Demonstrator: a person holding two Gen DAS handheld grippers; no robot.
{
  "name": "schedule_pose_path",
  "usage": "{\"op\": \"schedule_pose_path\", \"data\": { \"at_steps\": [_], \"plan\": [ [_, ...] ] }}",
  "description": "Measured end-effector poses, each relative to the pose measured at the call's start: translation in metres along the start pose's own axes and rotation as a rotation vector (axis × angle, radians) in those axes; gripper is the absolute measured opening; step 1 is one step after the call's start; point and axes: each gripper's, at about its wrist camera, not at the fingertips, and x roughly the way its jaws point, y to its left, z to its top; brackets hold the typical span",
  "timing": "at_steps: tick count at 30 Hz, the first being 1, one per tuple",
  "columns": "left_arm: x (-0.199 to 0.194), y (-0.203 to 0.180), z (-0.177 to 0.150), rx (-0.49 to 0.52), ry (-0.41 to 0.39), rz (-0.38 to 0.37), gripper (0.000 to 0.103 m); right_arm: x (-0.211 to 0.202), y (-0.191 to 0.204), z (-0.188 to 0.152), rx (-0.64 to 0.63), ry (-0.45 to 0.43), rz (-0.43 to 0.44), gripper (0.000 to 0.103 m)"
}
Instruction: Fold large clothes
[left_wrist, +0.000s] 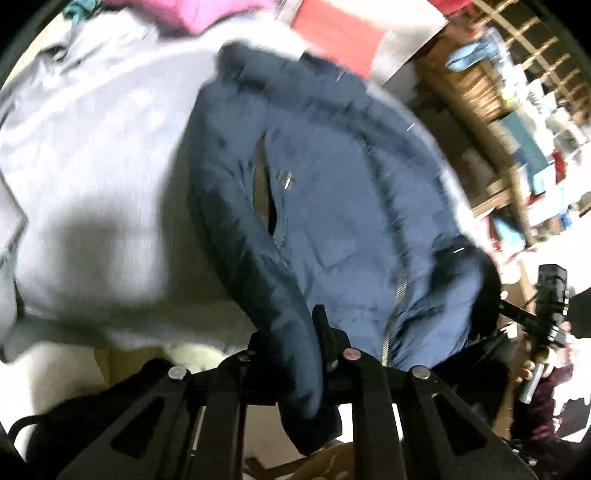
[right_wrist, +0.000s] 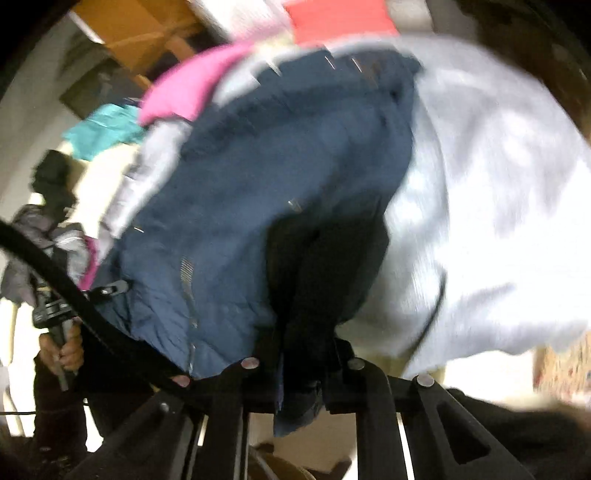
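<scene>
Pinching a navy padded jacket (left_wrist: 332, 177) at two points of one hem edge, so that it can be raised off the pile and spread for folding.

- Left hand-held gripper (left_wrist: 291, 354): jaws pressed together on a rolled navy edge, which passes between them and hangs out below. The jacket body stretches ahead and to its right.
- Right hand-held gripper (right_wrist: 306, 365): jaws pressed together on a dark bunched fold of the same jacket; its zipper line runs just left of the jaws.
- Grey garment (left_wrist: 92, 177): lies under and beside the jacket, left of the left hand-held gripper and right of the right one. Judged a snag risk if dragged along.
- Pink garment (right_wrist: 184, 88) and teal cloth (right_wrist: 103, 129): beyond the jacket, well apart from either grip.
- Wooden shelving (left_wrist: 517, 110): far right of the left hand-held gripper.
- Open room: judged best upward and toward the person; the bearing surface is hidden by clothes.
</scene>
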Motion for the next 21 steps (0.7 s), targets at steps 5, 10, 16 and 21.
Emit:
{"op": "schedule_pose_path", "data": {
  "at_steps": [5, 10, 16, 21],
  "plan": [
    [-0.044, -0.021, 0.042, 0.03, -0.129, -0.085, 0.014, -0.05, 0.01, 0.047, -0.007, -0.242, 0.139, 0.015],
    [-0.059, -0.021, 0.096, 0.017, -0.261, -0.087, 0.013, -0.065, 0.007, 0.094, 0.048, -0.43, 0.158, 0.015],
    [-0.039, -0.019, 0.149, -0.086, -0.388, -0.075, 0.013, -0.056, -0.021, 0.139, 0.187, -0.592, 0.143, 0.015],
    [-0.007, -0.017, 0.193, -0.135, -0.478, -0.014, 0.013, -0.028, -0.04, 0.185, 0.264, -0.642, 0.077, 0.015]
  ]
}}
